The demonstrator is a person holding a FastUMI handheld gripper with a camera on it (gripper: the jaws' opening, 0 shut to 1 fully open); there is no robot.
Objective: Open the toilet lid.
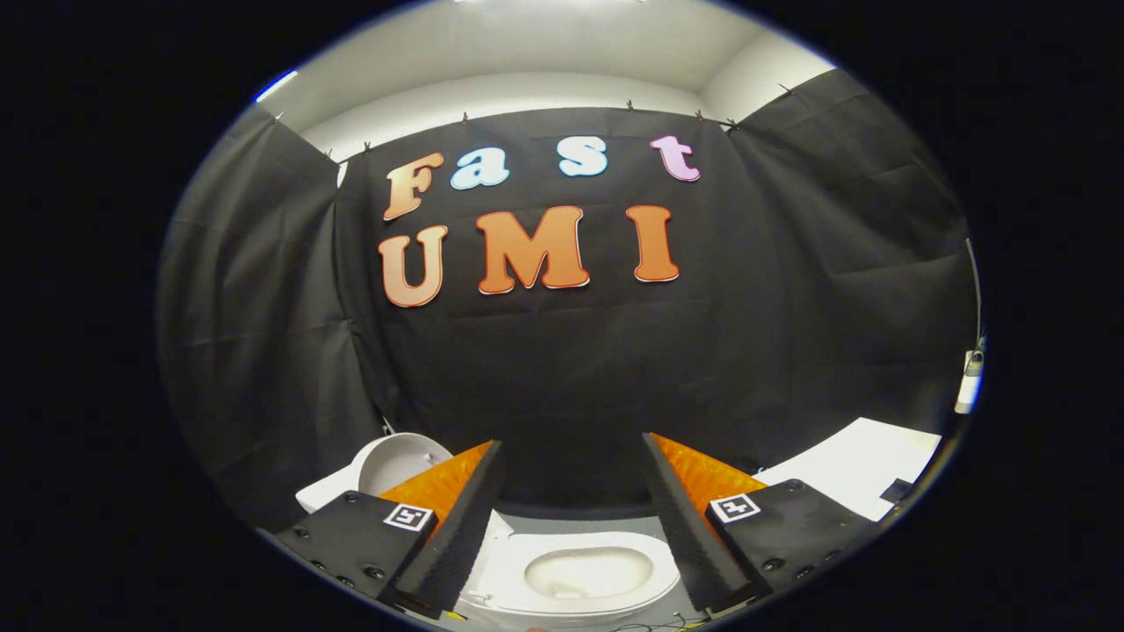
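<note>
The tool hangs above the toilet with its two fingers spread wide apart, nothing between them but air. The toilet bowl lies below and between the fingers, its seat facing up. The toilet lid stands raised beyond the left finger, partly hidden behind it, tilted back toward the booth's wall. A flat surface lies beyond the right finger, beside the wall. The floor runs between the toilet and the wall ahead.

One toilet is seen, with one raised lid. Two fingers of one gripper are counted, spread apart.
</note>
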